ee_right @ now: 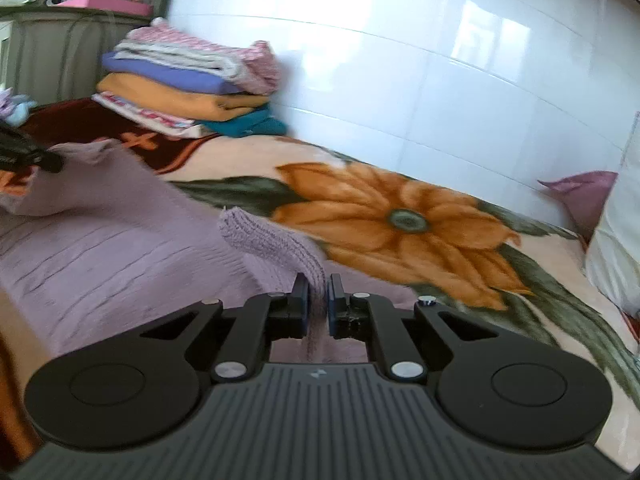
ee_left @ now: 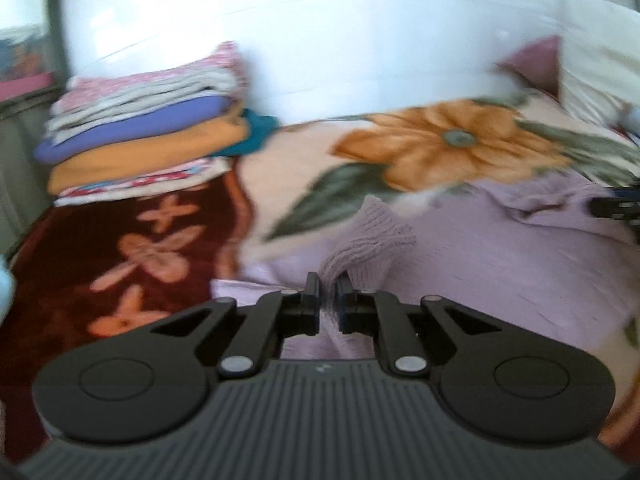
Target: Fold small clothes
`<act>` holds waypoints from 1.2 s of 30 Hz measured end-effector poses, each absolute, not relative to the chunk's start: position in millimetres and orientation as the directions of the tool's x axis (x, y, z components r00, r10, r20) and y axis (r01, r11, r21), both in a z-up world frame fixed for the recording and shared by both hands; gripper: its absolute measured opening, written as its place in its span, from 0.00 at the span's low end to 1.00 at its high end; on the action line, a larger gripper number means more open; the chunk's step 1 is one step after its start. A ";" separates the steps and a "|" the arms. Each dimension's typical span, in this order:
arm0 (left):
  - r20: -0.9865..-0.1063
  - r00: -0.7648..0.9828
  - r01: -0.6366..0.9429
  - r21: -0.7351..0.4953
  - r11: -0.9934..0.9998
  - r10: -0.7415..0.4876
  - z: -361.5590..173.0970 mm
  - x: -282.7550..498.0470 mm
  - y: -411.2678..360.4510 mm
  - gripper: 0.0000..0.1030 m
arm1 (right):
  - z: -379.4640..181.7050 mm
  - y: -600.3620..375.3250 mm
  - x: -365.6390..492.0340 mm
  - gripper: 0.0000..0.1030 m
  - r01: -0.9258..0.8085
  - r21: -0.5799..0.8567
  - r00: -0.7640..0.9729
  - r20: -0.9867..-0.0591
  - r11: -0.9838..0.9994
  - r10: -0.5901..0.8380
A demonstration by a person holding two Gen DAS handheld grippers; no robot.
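A lilac knitted sweater (ee_left: 500, 256) lies spread on a floral blanket (ee_left: 440, 140). My left gripper (ee_left: 328, 292) is shut on one ribbed cuff (ee_left: 368, 236) of the sweater, which sticks up between the fingers. My right gripper (ee_right: 318, 296) is shut on the other ribbed cuff (ee_right: 272, 240) of the same sweater (ee_right: 100, 248). The left gripper shows at the left edge of the right wrist view (ee_right: 28, 152); the right gripper shows at the right edge of the left wrist view (ee_left: 616, 208). The left view is blurred.
A stack of folded clothes (ee_left: 148, 128) sits at the back left of the blanket against the white tiled wall (ee_right: 440, 60); it also shows in the right wrist view (ee_right: 188, 84). A pillow (ee_right: 616, 240) lies at the right.
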State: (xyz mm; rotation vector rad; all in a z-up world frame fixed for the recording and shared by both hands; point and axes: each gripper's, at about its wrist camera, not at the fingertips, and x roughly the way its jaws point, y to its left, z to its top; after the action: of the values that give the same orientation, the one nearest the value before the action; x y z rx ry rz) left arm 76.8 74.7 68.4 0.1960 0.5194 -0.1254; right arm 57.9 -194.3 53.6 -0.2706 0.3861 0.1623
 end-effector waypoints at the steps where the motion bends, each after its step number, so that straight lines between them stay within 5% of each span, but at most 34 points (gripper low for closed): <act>1: -0.503 0.863 0.143 0.149 0.978 -0.049 69.0 81.1 80.4 0.11 | 54.7 -199.1 63.4 0.09 -0.192 -0.230 0.915 -0.392 0.954 0.089; 17: -0.582 0.798 -0.101 0.123 0.987 0.154 35.6 136.9 130.2 0.13 | 18.8 -275.8 143.1 0.14 0.048 -0.058 0.851 -0.520 0.997 -0.071; 21: -0.591 0.795 -0.089 0.106 0.990 0.135 38.7 131.3 135.5 0.13 | 31.9 -283.9 135.0 0.32 0.076 -0.021 0.868 -0.490 0.997 -0.077; 36: -0.656 0.754 0.049 -0.016 0.999 -0.047 63.6 90.2 114.8 0.13 | 31.4 -267.3 102.7 0.47 -0.069 0.098 0.836 -0.538 0.993 0.111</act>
State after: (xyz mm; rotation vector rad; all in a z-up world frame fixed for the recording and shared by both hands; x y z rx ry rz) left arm 90.2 114.8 63.5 0.0025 0.7153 -0.0521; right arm 102.7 -267.3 31.4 0.0755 0.5739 0.0950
